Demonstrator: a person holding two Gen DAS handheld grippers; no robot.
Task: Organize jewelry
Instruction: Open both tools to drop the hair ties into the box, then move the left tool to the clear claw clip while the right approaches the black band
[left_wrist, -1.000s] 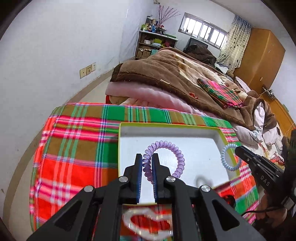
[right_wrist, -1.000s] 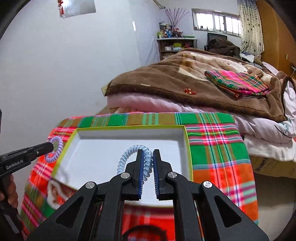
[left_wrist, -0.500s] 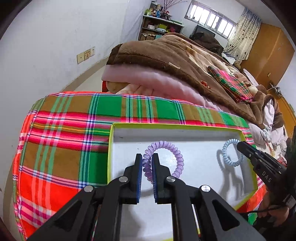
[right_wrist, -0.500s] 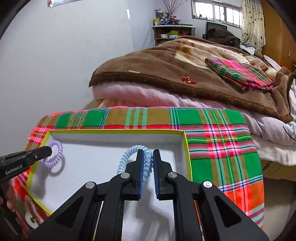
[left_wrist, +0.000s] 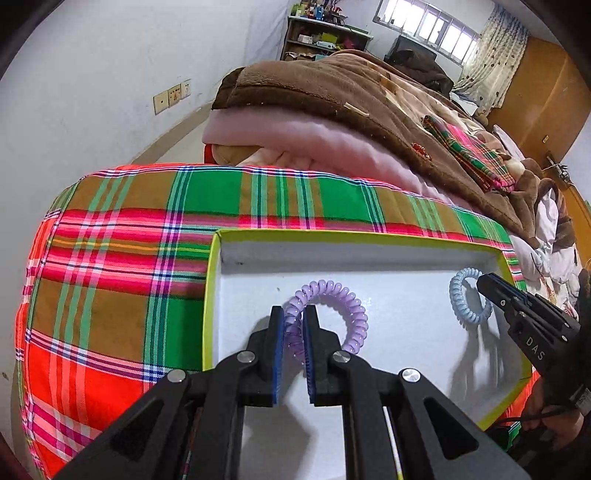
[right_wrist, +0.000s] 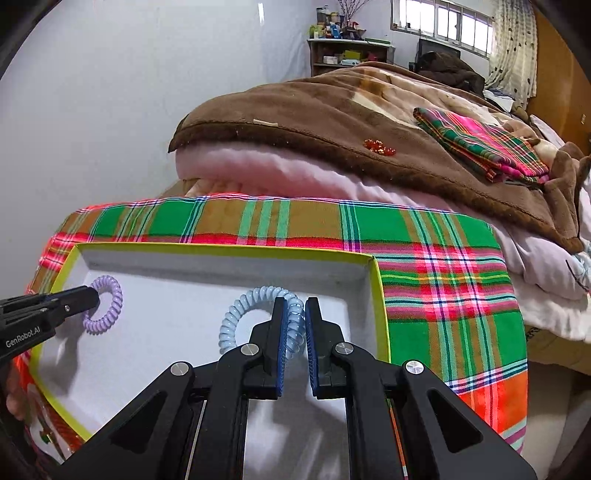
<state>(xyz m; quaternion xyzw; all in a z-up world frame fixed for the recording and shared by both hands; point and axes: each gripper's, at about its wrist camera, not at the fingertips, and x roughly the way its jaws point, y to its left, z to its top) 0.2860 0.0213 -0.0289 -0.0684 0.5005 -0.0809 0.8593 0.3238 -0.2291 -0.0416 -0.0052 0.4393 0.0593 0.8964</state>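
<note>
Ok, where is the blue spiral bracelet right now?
The blue spiral bracelet is pinched in the right gripper, over the right half of the white tray, near its right wall; the purple spiral bracelet hangs toward the left.

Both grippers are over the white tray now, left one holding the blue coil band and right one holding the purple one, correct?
Not quite: the colours are swapped. The left gripper is shut on the purple coil band, as the left wrist view shows, and the right gripper is shut on the blue coil band, as the right wrist view shows. Both are indeed over the white tray.
</note>
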